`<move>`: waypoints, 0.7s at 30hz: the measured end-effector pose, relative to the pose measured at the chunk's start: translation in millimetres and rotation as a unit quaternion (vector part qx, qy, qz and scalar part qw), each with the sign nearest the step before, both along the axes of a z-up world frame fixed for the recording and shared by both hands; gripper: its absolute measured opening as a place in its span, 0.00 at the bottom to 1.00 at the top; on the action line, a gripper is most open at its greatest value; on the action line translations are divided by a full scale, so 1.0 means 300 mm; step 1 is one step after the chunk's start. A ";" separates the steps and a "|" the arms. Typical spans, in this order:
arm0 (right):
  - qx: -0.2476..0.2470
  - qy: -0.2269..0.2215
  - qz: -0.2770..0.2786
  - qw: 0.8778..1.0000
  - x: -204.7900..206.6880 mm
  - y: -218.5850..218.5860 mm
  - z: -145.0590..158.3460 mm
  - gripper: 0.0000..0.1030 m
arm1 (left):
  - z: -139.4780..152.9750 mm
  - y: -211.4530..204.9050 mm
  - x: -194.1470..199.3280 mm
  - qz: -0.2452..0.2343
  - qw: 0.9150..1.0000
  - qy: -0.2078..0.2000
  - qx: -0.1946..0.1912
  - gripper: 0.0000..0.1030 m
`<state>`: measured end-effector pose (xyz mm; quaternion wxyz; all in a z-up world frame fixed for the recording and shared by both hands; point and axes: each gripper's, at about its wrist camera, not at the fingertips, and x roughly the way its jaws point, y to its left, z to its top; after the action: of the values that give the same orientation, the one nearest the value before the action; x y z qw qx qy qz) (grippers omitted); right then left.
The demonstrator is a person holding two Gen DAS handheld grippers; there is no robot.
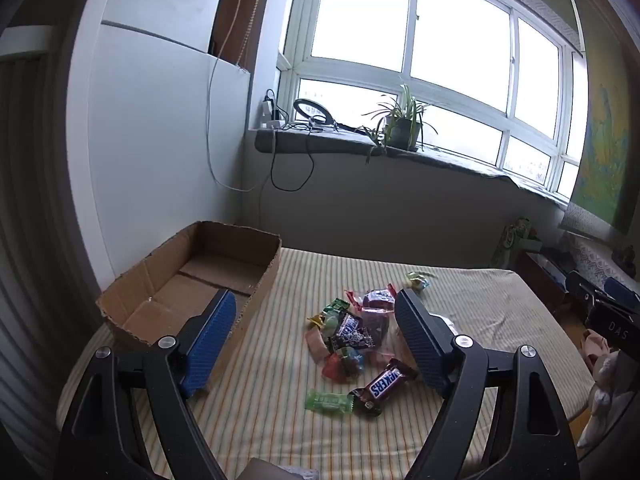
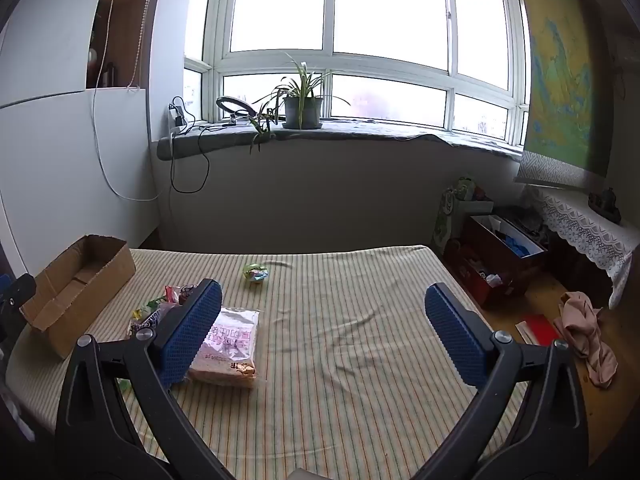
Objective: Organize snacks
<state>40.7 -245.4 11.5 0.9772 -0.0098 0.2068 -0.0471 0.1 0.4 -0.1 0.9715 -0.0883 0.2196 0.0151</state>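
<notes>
A pile of wrapped snacks point(image 1: 352, 332) lies on the striped table, with a Snickers bar point(image 1: 384, 386) and a green candy point(image 1: 329, 401) at its near edge. An empty cardboard box point(image 1: 192, 280) stands at the left; it also shows in the right wrist view point(image 2: 80, 280). My left gripper point(image 1: 316, 344) is open, above the table before the pile. My right gripper point(image 2: 324, 336) is open and empty over bare cloth. A clear packet of pink-labelled biscuits point(image 2: 230, 346) lies beside its left finger. A small green-wrapped sweet point(image 2: 255, 272) lies farther back.
The striped cloth point(image 2: 360, 340) covers the table. A windowsill with a potted plant point(image 2: 300, 104) and a ring light point(image 2: 232, 106) runs along the back wall. Boxes point(image 2: 500, 256) and a pink cloth point(image 2: 588, 336) lie on the floor at the right.
</notes>
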 end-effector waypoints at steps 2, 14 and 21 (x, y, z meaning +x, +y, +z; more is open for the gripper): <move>0.002 0.000 0.000 1.000 0.000 0.000 0.001 1.00 | -0.002 0.003 0.003 -0.006 1.000 0.002 -0.009 0.79; 0.004 0.001 -0.003 1.000 -0.002 0.014 0.001 1.00 | 0.025 -0.014 0.001 -0.012 1.000 -0.008 0.005 0.79; 0.006 0.000 0.000 1.000 -0.002 0.006 -0.008 1.00 | 0.026 -0.015 -0.003 -0.010 1.000 -0.013 0.006 0.79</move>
<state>40.1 -243.5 9.1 0.9773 -0.0041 0.2069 -0.0464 -0.7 -4.2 7.8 0.9749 -0.0807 0.2075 0.0052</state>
